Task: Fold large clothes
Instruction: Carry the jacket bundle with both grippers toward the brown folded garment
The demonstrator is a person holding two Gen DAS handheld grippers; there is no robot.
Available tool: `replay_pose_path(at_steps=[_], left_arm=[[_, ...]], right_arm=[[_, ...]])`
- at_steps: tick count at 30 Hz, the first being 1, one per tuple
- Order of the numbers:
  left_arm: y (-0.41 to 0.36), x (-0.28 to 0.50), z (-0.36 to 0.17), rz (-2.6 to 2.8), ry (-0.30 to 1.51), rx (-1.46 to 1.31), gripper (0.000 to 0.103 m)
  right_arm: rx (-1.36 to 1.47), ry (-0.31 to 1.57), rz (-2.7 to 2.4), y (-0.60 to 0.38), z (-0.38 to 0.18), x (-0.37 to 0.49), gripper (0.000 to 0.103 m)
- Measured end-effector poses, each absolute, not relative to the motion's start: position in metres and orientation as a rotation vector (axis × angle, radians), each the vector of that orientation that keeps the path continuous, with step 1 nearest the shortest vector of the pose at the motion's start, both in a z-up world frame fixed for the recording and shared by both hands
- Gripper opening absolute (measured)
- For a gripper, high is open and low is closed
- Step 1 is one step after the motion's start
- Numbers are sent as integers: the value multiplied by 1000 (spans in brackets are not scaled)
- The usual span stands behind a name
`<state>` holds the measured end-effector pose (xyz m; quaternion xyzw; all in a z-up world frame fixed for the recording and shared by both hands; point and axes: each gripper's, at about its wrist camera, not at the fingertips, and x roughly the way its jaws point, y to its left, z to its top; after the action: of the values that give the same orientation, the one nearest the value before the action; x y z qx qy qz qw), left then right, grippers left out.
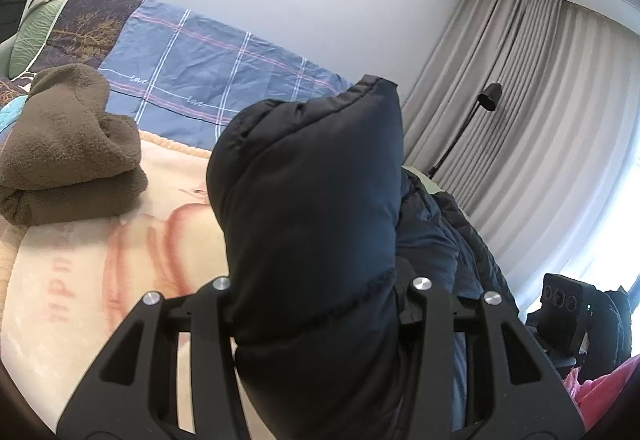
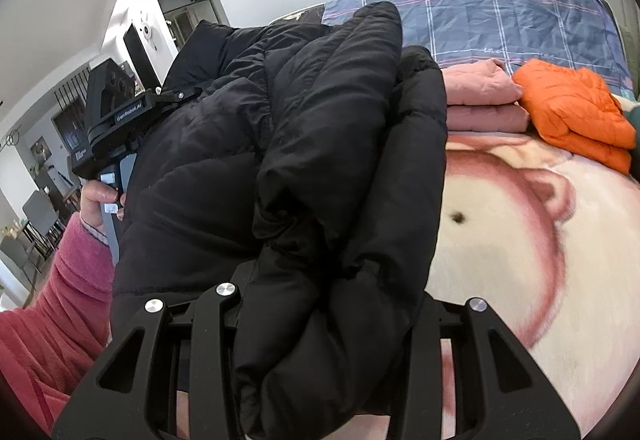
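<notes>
The left gripper (image 1: 316,304) is clamped on a bunched black jacket (image 1: 312,200) held above the bed (image 1: 80,280); the right gripper (image 2: 332,320) clamps its other end. Likely mid-fold, carrying: next, lay it flat near the bed's middle, clear of the folded piles.

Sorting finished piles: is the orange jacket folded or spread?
Folded: the orange jacket lies doubled in stacked layers on the bed, beside the folded pink garment.
</notes>
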<state>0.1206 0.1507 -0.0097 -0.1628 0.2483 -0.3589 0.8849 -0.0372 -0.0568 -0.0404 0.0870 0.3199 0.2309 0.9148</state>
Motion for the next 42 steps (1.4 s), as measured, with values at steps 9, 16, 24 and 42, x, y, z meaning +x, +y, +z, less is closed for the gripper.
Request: replay_pose_path(at_steps=[9,16,24,42], left_arm=[[137,184,6,-710,528,-247,46],[107,267,50,-666,512,-104,46],[83,370,106,-442,454,80,50],[83,436,-59,-207,614,126,70]], right_arm=[[209,673,475,-55,-51,32,39],[237,617,440,-64,-33,127,39],[347,580,435,-43,-15,279,39],[91,839,108,3,-127,445,36]])
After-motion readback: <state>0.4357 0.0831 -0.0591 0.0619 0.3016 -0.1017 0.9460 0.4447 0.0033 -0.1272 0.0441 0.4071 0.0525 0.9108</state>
